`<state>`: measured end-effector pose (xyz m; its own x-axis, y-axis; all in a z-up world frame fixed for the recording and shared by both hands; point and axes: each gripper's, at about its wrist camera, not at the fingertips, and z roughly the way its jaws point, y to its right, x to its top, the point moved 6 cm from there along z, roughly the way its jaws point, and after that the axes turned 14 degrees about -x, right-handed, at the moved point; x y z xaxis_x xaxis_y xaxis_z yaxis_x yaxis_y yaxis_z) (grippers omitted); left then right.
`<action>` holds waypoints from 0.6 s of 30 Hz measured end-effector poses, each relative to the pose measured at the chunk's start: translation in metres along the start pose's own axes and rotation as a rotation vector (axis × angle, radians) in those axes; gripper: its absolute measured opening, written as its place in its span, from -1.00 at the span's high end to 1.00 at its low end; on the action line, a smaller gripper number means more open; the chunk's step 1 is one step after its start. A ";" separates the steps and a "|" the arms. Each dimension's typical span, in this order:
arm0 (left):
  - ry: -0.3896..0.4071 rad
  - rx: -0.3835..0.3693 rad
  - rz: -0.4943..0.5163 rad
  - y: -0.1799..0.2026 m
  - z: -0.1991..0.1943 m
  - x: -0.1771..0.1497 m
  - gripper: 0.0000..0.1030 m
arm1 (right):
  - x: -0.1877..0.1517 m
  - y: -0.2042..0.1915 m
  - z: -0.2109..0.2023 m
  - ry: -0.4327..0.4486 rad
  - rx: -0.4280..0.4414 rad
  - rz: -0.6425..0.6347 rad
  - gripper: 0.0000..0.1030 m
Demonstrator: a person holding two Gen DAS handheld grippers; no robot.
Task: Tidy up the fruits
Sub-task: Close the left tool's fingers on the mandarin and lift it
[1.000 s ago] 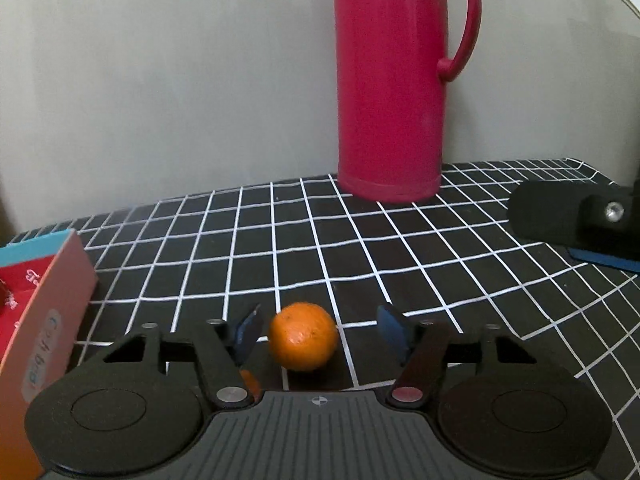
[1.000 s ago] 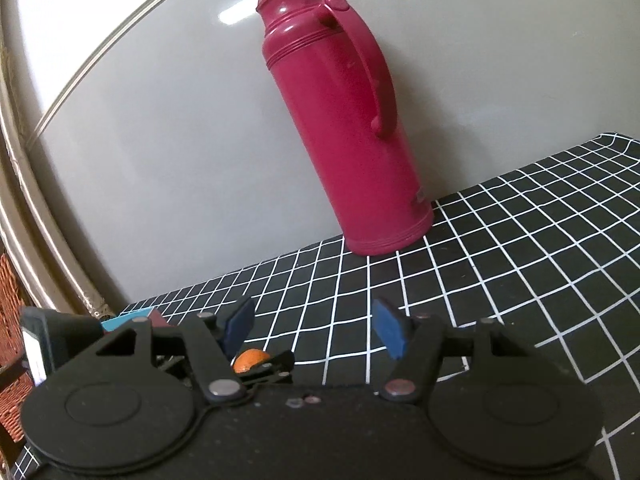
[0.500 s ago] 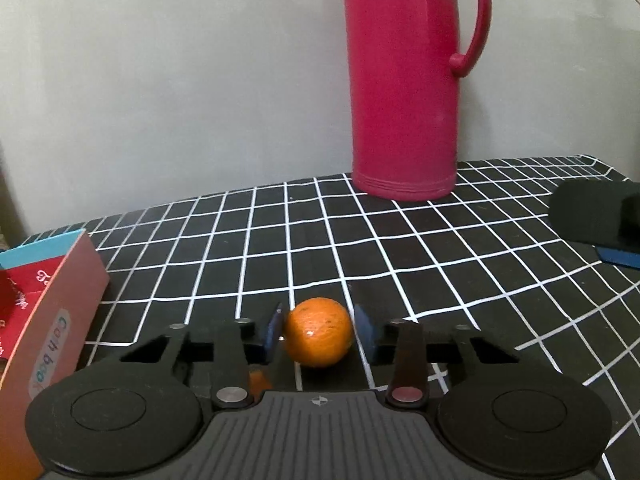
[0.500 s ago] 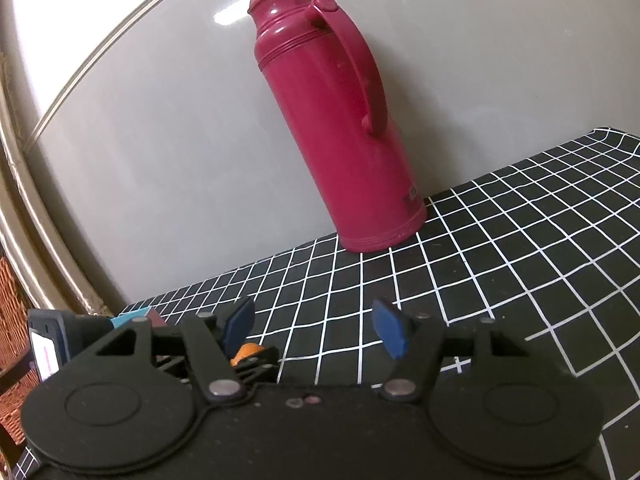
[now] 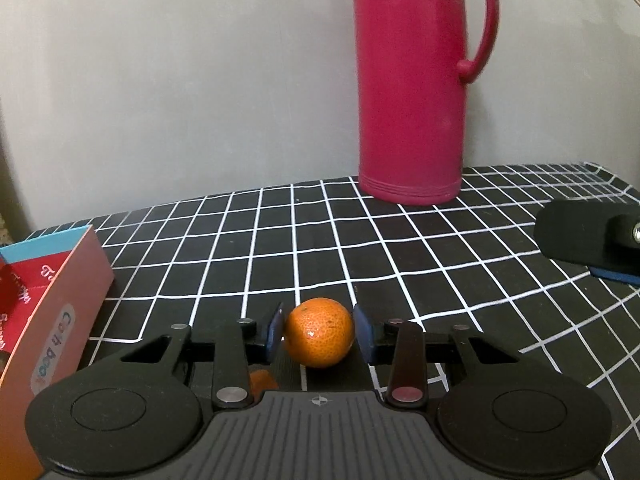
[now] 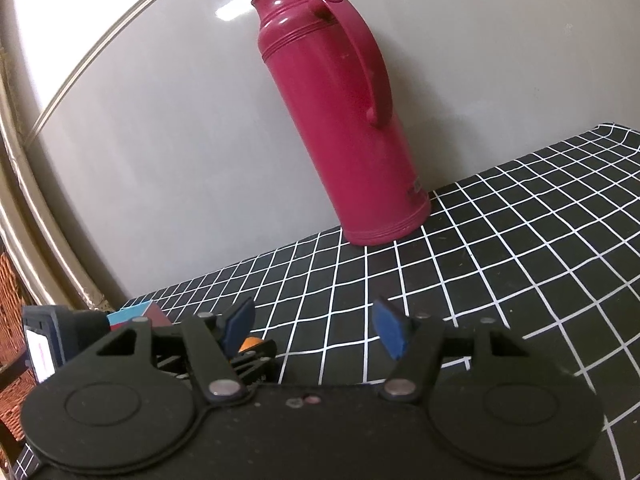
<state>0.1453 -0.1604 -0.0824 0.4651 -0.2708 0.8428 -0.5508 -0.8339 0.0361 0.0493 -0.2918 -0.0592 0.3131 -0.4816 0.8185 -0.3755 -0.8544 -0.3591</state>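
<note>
Now the left hand-held gripper (image 5: 319, 334) is clamped on a small orange (image 5: 319, 337), its blue pads touching the fruit on both sides, low over the checked tabletop (image 5: 360, 248). A red box (image 5: 52, 312) stands at the near left, and a pink flask (image 5: 412, 92) stands upright at the far wall. On the right, the right hand-held gripper (image 6: 314, 330) has its fingers apart, holding nothing.

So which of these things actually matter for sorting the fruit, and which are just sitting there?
In the job:
- mandarin, gripped by the left gripper
- second orange fruit, half hidden
- pink box, probably

Just there:
- red thermos
- checked tablecloth
- right gripper, open, idle
</note>
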 end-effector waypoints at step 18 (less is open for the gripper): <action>0.133 0.041 -0.012 -0.027 -0.051 0.023 0.26 | -0.002 -0.014 0.005 -0.019 0.032 -0.019 -0.27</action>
<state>0.1356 -0.1201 -0.0363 0.3743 -0.1967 0.9062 -0.5153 -0.8566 0.0269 0.0584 -0.2798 -0.0585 0.3371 -0.4684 0.8167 -0.3416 -0.8692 -0.3576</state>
